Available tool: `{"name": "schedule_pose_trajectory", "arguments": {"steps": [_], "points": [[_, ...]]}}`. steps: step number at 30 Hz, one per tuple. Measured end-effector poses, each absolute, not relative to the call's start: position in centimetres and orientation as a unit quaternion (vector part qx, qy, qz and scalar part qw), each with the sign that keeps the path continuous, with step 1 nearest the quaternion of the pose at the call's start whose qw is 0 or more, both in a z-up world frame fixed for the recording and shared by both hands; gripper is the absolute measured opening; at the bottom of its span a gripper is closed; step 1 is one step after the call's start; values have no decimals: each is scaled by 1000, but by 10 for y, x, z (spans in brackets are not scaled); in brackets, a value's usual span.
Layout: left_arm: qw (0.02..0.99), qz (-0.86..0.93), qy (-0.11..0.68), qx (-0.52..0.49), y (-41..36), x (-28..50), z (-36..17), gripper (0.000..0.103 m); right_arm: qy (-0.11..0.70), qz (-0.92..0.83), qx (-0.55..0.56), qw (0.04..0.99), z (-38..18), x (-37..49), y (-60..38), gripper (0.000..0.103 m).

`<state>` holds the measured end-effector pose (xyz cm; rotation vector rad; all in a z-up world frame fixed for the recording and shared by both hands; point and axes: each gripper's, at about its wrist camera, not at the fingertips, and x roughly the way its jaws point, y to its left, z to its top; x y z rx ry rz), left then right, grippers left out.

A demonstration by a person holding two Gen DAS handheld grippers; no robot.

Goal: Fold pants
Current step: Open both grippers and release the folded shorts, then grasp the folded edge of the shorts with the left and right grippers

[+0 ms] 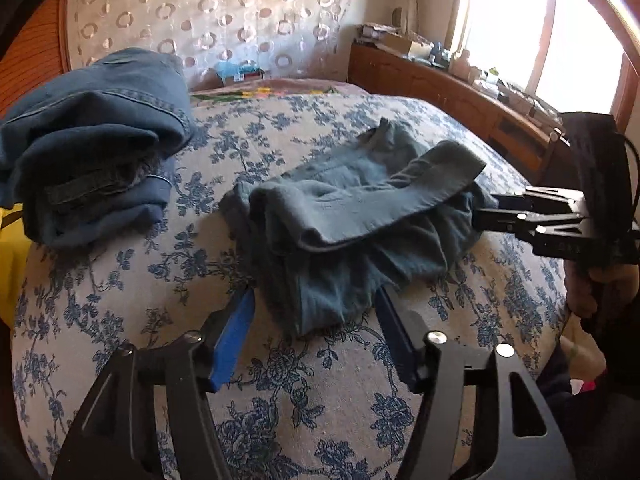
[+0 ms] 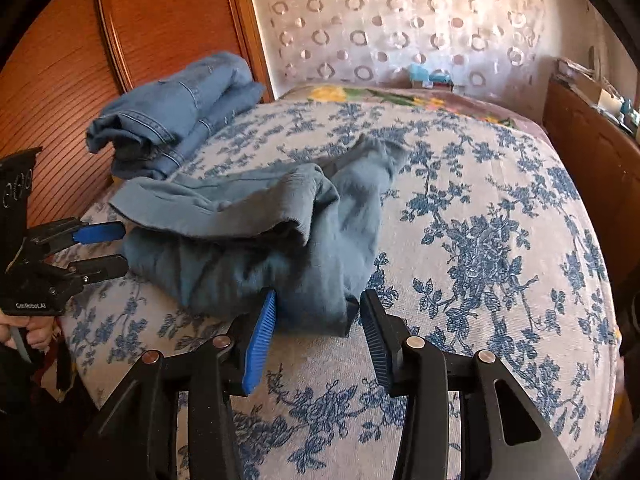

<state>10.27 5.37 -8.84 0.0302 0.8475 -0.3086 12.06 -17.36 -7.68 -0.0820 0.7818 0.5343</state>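
— How are the pants [image 1: 352,204] looking?
— Grey-blue, bunched and half folded, lying mid-frame on the floral bed [image 1: 320,380].
— And the claws?
— The left claw [image 1: 316,316] and right claw [image 2: 316,312] are both gaping released, straddling the nearest cloth edges.
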Motion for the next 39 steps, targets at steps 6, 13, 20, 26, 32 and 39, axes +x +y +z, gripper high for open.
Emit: {"name": "schedule_pose_trajectory", "arguments": {"steps": [6, 13, 20, 26, 32, 39], "points": [[896, -145, 418, 35, 48, 108, -94, 28, 371, 273, -27, 887, -75, 119, -179, 14], [906, -160, 390, 36, 45, 92, -79, 11, 357, 273, -18, 893, -67, 92, -199, 10], [908, -184, 376, 28, 39, 65, -67, 11, 356, 276, -8, 893, -61, 45, -223, 10], [900, -196, 388, 23, 34, 53, -76, 11, 371, 265, -27, 890, -68, 28, -224, 10], [896, -183, 404, 12, 36, 53, -83, 15, 365, 259, -37, 894, -64, 29, -214, 13], [900, -174, 399, 14, 40, 56, -77, 27, 348, 252, -50, 902, -55, 26, -214, 20]]}}
